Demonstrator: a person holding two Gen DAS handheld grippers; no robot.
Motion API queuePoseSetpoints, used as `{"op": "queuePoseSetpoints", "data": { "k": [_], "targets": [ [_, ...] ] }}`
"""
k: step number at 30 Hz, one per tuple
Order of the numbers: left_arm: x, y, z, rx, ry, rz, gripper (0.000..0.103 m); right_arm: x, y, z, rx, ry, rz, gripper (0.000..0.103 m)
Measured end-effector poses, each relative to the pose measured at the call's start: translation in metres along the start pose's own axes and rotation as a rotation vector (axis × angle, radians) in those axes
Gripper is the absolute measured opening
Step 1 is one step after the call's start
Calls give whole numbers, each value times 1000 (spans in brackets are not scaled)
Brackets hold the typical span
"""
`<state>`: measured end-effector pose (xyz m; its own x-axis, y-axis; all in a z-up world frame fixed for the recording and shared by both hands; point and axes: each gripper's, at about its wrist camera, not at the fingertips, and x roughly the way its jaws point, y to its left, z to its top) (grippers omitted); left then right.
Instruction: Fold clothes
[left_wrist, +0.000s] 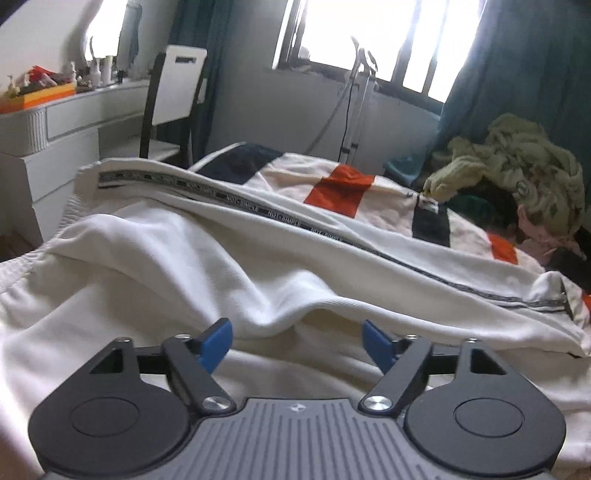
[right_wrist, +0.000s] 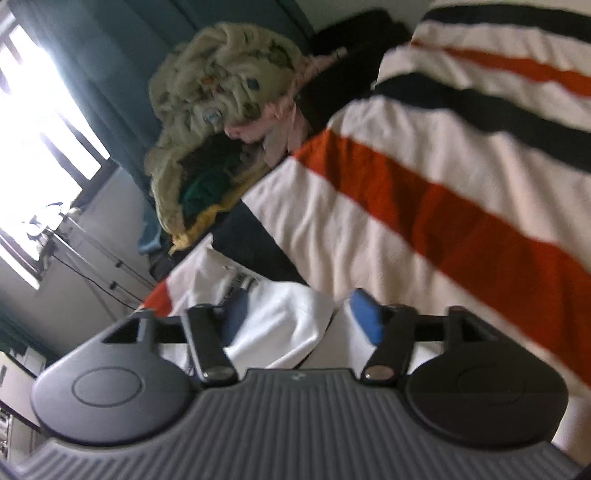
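Left gripper (left_wrist: 297, 345) gapes over white trousers (left_wrist: 207, 258).

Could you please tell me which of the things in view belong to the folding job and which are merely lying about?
Part of the job:
- white garment, lying on the striped blanket
- left gripper, open
- right gripper, open
- heap of unfolded clothes

Just lying about:
- striped blanket
- chair
- dresser
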<state>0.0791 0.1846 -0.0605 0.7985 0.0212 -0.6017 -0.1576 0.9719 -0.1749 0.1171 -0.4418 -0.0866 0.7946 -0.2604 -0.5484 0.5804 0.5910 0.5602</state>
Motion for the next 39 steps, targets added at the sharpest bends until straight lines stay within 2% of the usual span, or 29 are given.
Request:
{"op": "queuePoseSetpoints", "data": {
  "k": [2,5,7,12,14,15,18,20,24,26,28,29,32,35,37,39],
  "targets": [
    [-16,1,-4,-17,-24,5,84,-25,-11,-3,33,-2,8,74],
    [-37,8,-10,-66,-54,18,90,-56,-41,-15,144,44,57,74],
    [-48,19,-14,-128,-66,22,91,-71,-68,-21,250,74,38,74],
    [-47,57,-12,-341,-62,66,91,-83,-130,-32,528,125,-108,74],
    [-44,71,-12,-421,-42,96,91,-85,-145,-34,588,97,-178,74],
    [-44,78,-13,-470,-43,122,91,-87,-147,-35,588,80,-202,74],
    [-54,106,-17,-636,-86,196,91,-83,-146,-35,587,79,-189,74],
    [-67,124,-18,-724,-135,224,91,-70,-146,-38,595,143,-121,72],
    [-96,154,-25,-870,-247,303,93,-47,-141,-45,585,252,-146,73],
    [-107,169,-32,-955,-281,328,94,-38,-138,-48,576,285,-140,62],
    [-116,180,-38,-1022,-304,351,94,-36,-133,-48,554,287,-117,17],
    [-118,184,-41,-1045,-313,359,94,-37,-130,-47,538,282,-111,9],
    [-124,192,-48,-1093,-312,389,94,-45,-124,-41,522,205,-53,6],
    [-128,194,-60,-1127,-287,349,94,-60,-119,-35,516,118,17,6],
    [-120,194,-61,-1118,-244,312,90,-64,-117,-33,516,87,44,6],
    [-111,192,-62,-1106,-207,273,79,-62,-116,-31,514,82,37,6]
  ]
}}
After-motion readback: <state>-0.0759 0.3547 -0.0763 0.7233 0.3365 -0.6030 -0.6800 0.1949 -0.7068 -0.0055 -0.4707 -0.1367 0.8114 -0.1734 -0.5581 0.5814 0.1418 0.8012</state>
